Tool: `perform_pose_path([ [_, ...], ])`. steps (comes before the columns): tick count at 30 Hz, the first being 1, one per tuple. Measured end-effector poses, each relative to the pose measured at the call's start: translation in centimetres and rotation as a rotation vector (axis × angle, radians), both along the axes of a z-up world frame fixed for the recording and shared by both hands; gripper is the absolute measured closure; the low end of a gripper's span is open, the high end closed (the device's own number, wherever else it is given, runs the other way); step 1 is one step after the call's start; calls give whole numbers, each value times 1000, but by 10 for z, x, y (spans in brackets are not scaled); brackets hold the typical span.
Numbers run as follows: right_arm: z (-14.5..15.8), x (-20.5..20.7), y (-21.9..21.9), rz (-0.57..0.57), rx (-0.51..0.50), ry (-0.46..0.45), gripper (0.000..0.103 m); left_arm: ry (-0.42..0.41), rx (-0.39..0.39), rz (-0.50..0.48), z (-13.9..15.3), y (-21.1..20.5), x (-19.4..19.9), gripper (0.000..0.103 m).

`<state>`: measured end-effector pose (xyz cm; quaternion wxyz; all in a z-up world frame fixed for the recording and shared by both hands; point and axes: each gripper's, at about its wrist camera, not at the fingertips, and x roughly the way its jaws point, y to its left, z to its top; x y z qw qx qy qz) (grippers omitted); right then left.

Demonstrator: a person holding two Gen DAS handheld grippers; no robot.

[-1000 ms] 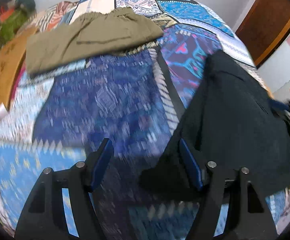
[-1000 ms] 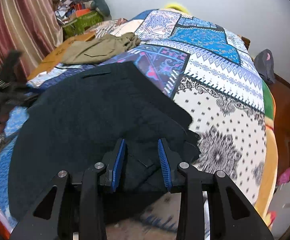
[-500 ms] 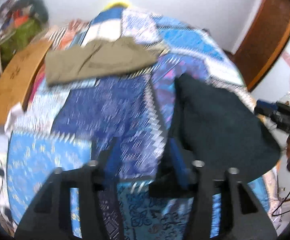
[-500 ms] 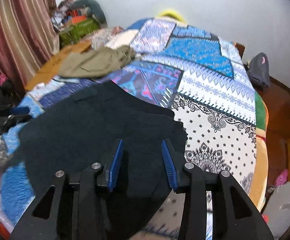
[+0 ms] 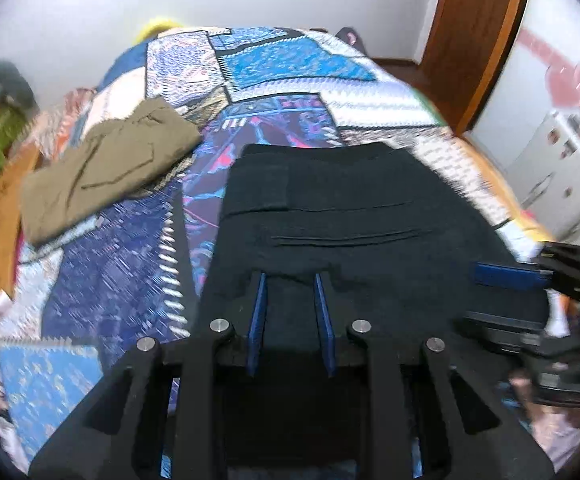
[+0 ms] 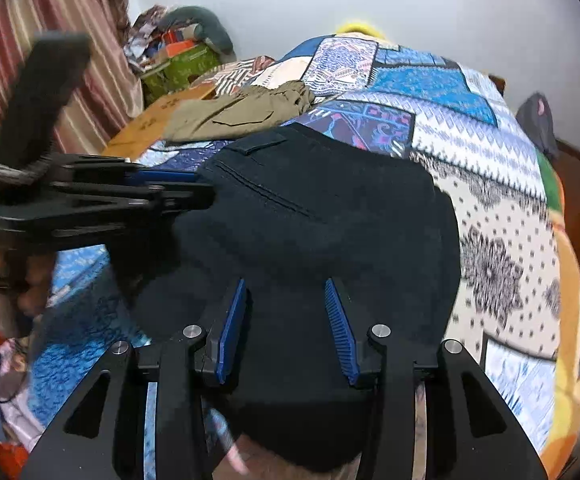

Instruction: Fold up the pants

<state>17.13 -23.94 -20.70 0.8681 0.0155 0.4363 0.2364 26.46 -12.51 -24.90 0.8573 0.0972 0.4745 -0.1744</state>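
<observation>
Two handheld grippers work side by side over a pair of black pants (image 5: 350, 216) spread on a bed with a blue patchwork bedspread (image 5: 290, 60). The left gripper (image 5: 290, 312) has just been closing its jaws, and its blue pads (image 5: 257, 316) now stand narrow with a bunch of the dark cloth between them; it looks like a pinch on the near edge, though the black fabric against the black frame makes the contact hard to confirm. The right gripper (image 6: 286, 320) is set a little wider, its jaws having just been opening slightly, and dark cloth fills the gap between its ribbed pads (image 6: 340, 332) as well. Holding the near edge at two points, one toward each side, would let the person lift and carry that edge evenly away from them to make a fold.

The pants lie near the foot of the bed, toward the person, with the waistband and a belt loop at the far end and a back pocket seam showing. The cloth is mostly flat, slightly rumpled near the grippers. A folded olive garment (image 5: 106, 168) rests well apart, further up the bed on the left.
</observation>
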Motion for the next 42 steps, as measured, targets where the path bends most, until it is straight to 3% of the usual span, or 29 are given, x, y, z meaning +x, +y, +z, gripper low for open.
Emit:
perform_pose_path([
  [8,1,-25,-22,-45,25,0,66,38,-1,10,-12,16,21,57],
  [10,6,-28,-28,-72,30,9,67,59,-32,20,-9,20,23,60],
  [11,9,-29,-29,-83,29,6,67,72,-90,37,0,29,22,63],
  [14,22,-34,-39,-146,-24,-24,65,25,-166,71,28,47,18,63],
  [18,34,-24,-58,-228,-23,-47,48,-47,-117,88,55,60,12,61],
  [21,38,-17,-65,-268,-34,-76,40,-37,-96,103,59,67,10,42],
  [23,35,-10,-66,-287,-40,-76,35,-22,-105,105,54,71,9,32],
  [27,20,2,-67,-308,13,-44,32,65,-128,88,28,71,12,32],
  [32,-7,13,-62,-285,49,71,32,163,-235,77,3,69,21,32],
  [35,-17,18,-61,-264,74,108,31,202,-240,58,-6,64,28,31],
  [40,-31,35,-66,-207,186,198,24,290,-253,41,-25,54,41,29],
  [42,-34,41,-64,-177,206,215,18,290,-250,40,-28,49,44,28],
])
